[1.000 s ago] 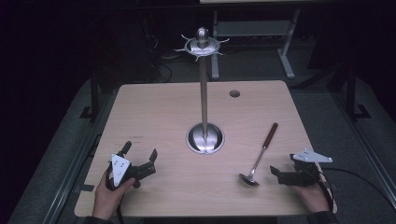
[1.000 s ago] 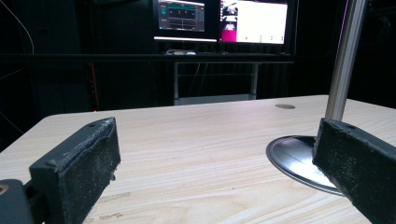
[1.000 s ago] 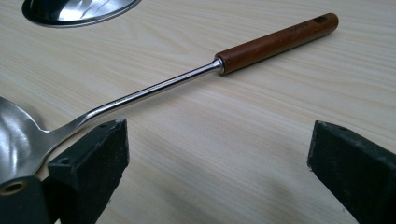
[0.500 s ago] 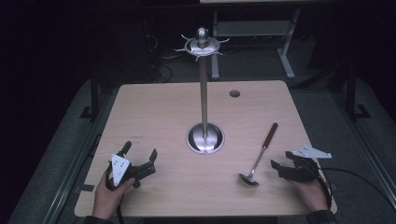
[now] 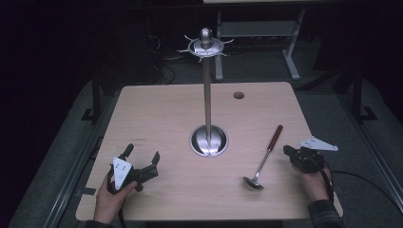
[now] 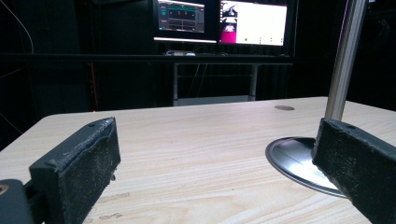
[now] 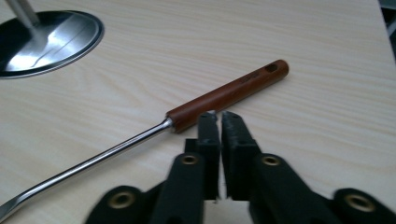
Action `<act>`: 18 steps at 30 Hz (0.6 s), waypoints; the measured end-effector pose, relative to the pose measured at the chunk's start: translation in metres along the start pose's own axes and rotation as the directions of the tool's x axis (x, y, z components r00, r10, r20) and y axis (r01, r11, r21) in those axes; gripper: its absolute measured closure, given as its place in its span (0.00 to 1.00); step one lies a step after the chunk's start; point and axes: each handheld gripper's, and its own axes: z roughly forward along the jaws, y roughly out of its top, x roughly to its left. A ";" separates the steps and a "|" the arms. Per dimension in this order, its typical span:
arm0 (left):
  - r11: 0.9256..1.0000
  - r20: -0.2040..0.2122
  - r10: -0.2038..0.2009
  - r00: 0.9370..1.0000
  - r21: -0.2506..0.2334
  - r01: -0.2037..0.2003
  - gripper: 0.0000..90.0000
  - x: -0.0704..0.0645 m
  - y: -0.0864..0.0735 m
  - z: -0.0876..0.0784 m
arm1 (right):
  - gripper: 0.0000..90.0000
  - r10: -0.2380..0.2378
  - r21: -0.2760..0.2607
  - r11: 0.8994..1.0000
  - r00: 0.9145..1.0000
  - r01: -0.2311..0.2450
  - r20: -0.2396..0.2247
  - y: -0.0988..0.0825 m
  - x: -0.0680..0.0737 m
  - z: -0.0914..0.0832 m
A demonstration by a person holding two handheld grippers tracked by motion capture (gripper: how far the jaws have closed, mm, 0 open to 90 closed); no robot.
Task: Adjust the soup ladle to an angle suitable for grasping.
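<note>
A ladle [image 5: 264, 159] with a brown wooden handle [image 7: 229, 95] lies flat on the table's right half, bowl toward the person. A tall steel utensil stand [image 5: 207, 95] with hooks at its top rises from a round base [image 5: 209, 141] at the table's middle. My right gripper [image 5: 288, 152] sits just right of the handle; its jaws have just been closing and now stand together with nothing between them [image 7: 219, 116], tips close to the handle's near side. My left gripper [image 5: 142, 153] rests open at the front left, pointing toward the stand's pole [image 6: 345, 56].
A round cable hole [image 5: 239, 95] sits near the table's far edge. Beyond the table stand a desk frame and lit monitors [image 6: 252, 23] in a dark room. The stand's base [image 6: 294, 156] lies ahead of the left gripper's right-hand jaw.
The right gripper's jaws have closed from wide open to together, empty. That hand has shifted away from the person, alongside the ladle's handle. The left hand has stayed put.
</note>
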 end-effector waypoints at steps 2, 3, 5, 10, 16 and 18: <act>1.000 0.000 0.005 1.000 0.002 -0.005 0.00 0.000 0.000 0.000 | 1.00 0.002 -0.005 1.000 1.000 -0.002 0.001 0.002 -0.003 0.003; 1.000 0.000 0.005 1.000 0.002 -0.005 0.00 0.000 0.000 0.000 | 1.00 0.005 -0.010 1.000 1.000 -0.005 0.004 0.003 -0.004 0.004; 1.000 0.000 0.004 1.000 0.003 -0.004 0.00 0.000 0.000 0.000 | 1.00 0.009 -0.006 1.000 1.000 -0.009 0.003 0.004 -0.007 0.007; 1.000 0.000 0.006 1.000 0.003 -0.006 0.00 0.000 0.000 0.000 | 1.00 0.007 -0.019 1.000 1.000 -0.007 0.022 0.011 -0.017 0.017; 1.000 -0.001 0.010 1.000 0.007 -0.010 0.00 0.000 0.000 0.000 | 1.00 0.033 -0.011 0.999 0.999 -0.032 0.043 0.018 -0.030 0.033; 1.000 -0.002 0.003 1.000 0.002 -0.003 0.00 -0.001 0.000 0.000 | 1.00 0.037 -0.022 0.999 0.998 -0.035 0.054 0.020 -0.034 0.038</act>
